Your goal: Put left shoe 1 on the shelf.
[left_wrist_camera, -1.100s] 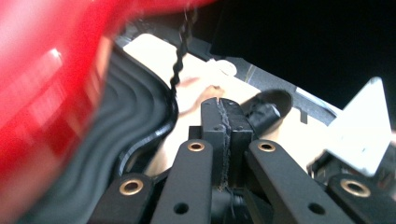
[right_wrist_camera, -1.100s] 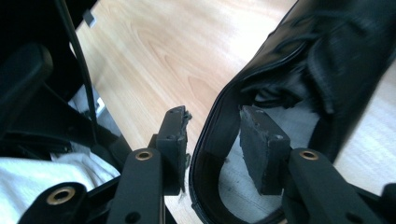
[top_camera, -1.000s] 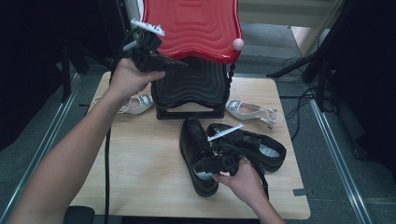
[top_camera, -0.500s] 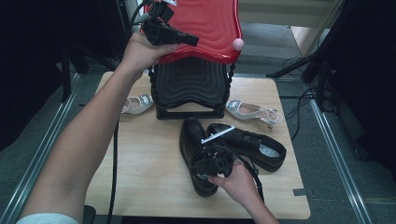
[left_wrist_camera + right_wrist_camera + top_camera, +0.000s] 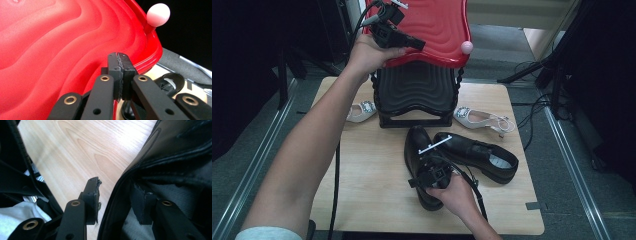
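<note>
A two-tier shoe rack stands at the back of the table, with a red wavy top shelf (image 5: pixel 437 25) (image 5: pixel 50 50) over a black lower shelf (image 5: pixel 414 90). My left gripper (image 5: pixel 419 46) (image 5: pixel 118 58) lies over the red shelf's front left part, its pads pressed together. Two black leather shoes lie in front of the rack, one (image 5: pixel 417 145) (image 5: pixel 175 150) pointing at it and the other (image 5: pixel 482 157) angled to the right. My right gripper (image 5: pixel 426 167) (image 5: pixel 116 188) straddles the nearer shoe's side wall, one pad inside and one outside. Its jaws have just been closing, and a gap remains at the outer pad.
A pink knob (image 5: pixel 467 47) (image 5: pixel 158 13) caps the red shelf's front right corner. White sandals lie left (image 5: pixel 361 111) and right (image 5: pixel 484 120) of the rack. The wooden table (image 5: pixel 362 190) has bare room at the front left. A cable hangs from the left gripper.
My left hand has risen from beside the rack and moved right onto the red shelf. My right gripper has sunk lower over the black shoe's opening.
</note>
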Tool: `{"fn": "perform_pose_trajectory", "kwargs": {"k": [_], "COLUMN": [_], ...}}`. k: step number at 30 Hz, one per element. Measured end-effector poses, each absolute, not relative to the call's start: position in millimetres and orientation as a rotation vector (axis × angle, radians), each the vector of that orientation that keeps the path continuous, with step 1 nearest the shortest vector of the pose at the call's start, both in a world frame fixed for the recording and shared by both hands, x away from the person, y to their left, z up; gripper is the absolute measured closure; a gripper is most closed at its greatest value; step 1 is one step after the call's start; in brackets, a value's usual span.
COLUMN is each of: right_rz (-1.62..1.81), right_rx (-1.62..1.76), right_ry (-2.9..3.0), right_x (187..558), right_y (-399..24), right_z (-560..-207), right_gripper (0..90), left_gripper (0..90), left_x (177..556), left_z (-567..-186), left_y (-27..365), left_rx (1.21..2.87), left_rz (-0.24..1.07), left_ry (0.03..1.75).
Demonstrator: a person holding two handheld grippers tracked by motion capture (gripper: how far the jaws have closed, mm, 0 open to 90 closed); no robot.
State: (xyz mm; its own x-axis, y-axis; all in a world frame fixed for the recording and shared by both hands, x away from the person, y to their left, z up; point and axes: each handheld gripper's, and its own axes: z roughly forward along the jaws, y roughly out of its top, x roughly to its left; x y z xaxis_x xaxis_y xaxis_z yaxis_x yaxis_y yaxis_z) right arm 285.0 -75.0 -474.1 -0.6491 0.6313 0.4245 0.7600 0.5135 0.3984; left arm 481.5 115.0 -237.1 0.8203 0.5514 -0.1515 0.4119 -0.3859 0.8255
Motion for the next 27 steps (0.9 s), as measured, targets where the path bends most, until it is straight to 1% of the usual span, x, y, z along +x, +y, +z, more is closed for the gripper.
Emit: {"fn": "perform_pose_trajectory", "kwargs": {"k": [2, 7, 10, 11, 12, 15, 17, 27], "right_rz": [-0.81, -0.746, -0.721, -0.72, -0.722, -0.729, -0.742, -0.8], "right_rx": [-1.202, -1.212, -1.219, -1.219, -1.221, -1.229, -1.23, -1.247], "right_ry": [-2.539, -2.59, -2.594, -2.595, -2.595, -2.607, -2.618, -2.572], "right_x": [288, 289, 291, 291, 292, 293, 293, 296], "right_y": [-72, -63, -61, -61, -62, -65, -69, -93], "right_z": [-477, -481, -482, -482, -482, -480, -477, -462], "right_gripper": [63.5, 63.4, 65.9, 68.0, 72.8, 81.8, 85.6, 87.1], "left_gripper": [90.0, 90.0, 90.0, 90.0, 90.0, 90.0, 90.0, 90.0], "left_x": [482, 481, 481, 481, 481, 480, 481, 482], "left_z": [-237, -238, -238, -238, -238, -238, -238, -238], "left_y": [115, 116, 116, 116, 115, 114, 114, 114], "left_rx": [2.029, 2.021, 2.02, 2.02, 2.022, 2.026, 2.027, 2.03], "left_rz": [0.175, 0.165, 0.165, 0.166, 0.168, 0.183, 0.179, 0.183], "left_ry": [0.716, 0.72, 0.722, 0.721, 0.72, 0.72, 0.727, 0.738]}}
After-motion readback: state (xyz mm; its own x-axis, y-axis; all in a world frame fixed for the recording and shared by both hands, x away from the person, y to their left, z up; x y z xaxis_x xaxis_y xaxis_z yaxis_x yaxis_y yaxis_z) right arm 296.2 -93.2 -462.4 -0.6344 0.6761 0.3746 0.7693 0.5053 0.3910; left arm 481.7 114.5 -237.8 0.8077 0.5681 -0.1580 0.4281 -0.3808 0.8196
